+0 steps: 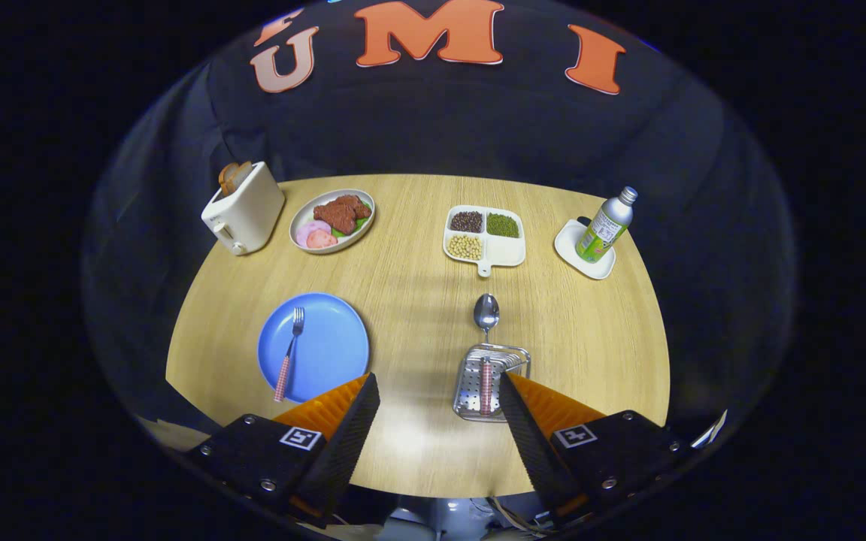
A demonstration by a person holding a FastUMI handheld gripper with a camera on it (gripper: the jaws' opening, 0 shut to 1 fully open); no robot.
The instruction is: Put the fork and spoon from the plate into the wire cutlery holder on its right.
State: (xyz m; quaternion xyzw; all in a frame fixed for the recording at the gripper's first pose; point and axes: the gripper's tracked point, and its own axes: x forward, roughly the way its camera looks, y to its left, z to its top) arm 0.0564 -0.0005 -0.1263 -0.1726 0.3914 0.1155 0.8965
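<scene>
The gripper [439,391] hangs above the near edge of the round pale-wood table [418,300], its two black-padded, orange-backed fingers [350,421] spread wide w/ nothing between them but bare tabletop.

The steel spoon w/ a red-checked handle [485,338] already lies in the steel wire cutlery holder [489,379], handle down in the basket, bowl sticking out over the far rim. The holder sits just ahead of the right finger, nearly touching its tip. The steel fork w/ the matching red-checked handle [289,353] is still on the round blue plate [314,347], lying lengthwise, tines away, handle end reaching the plate's near rim, just beyond the left finger. So judging by this, half done; fork is the step in hand.

Doing it well: swing left, line the fingers up across the handle (not the tines), approx. mid-handle so it balances. Come down low since the fork lies flat on the plate; thin metal could slip or skid, so close squarely w/ both pads. Then lift clear of the rim, carry right, lower it beside the spoon w/o knocking the light holder.

Count:
- forks 1, spoons 1, blue plates 1, holders 1
- cream toaster [243,210] w/ bread in it: 1
- oval white dish of meat & ham slices [332,219]: 1
- white divided tray [484,236], 4 sections, 3 w/ beans/grains (dark, green, yellow), 1 empty
- silver bottle w/ green label [607,225]: 1, on a small white saucer [579,252]: 1
</scene>
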